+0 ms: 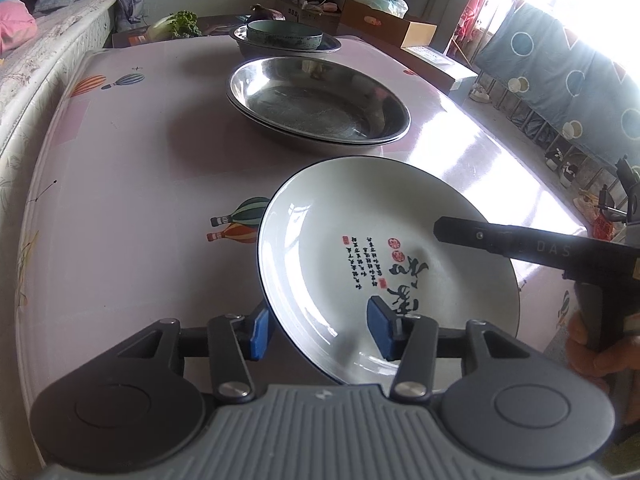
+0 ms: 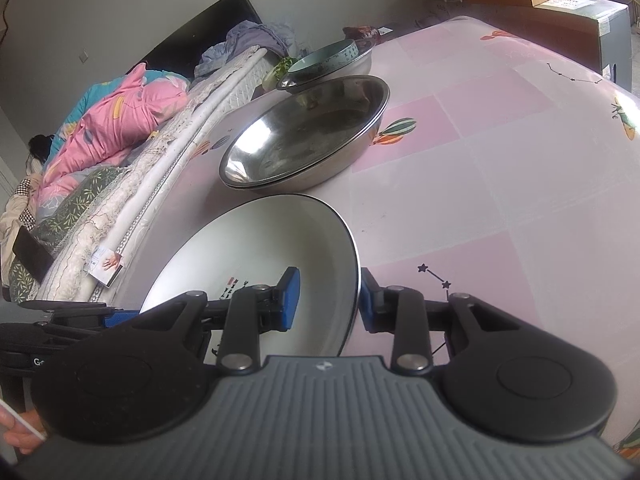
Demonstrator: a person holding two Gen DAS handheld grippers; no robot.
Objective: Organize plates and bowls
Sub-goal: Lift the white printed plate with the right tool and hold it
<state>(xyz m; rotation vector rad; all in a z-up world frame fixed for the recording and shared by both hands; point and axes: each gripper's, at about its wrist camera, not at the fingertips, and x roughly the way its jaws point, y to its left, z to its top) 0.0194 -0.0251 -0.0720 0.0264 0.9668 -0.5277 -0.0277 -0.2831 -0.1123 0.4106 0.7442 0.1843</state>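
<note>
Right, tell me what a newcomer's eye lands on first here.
First the white plate with black calligraphy, near the table's front edge, with the left gripper straddling its near rim, pads clear, and the right gripper astride its right rim. Behind it sit stacked steel basins, then a teal bowl inside another steel basin, all on a pink balloon-print tablecloth.

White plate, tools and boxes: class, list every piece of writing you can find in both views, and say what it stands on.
"DAS": on the arm of the right tool, cut off after those letters.
Black brush characters, columns of small writing and red seals: on the white plate, not legible to me.
Label on the cardboard box: too blurred.
Tag on the mattress edge: too small.
</note>
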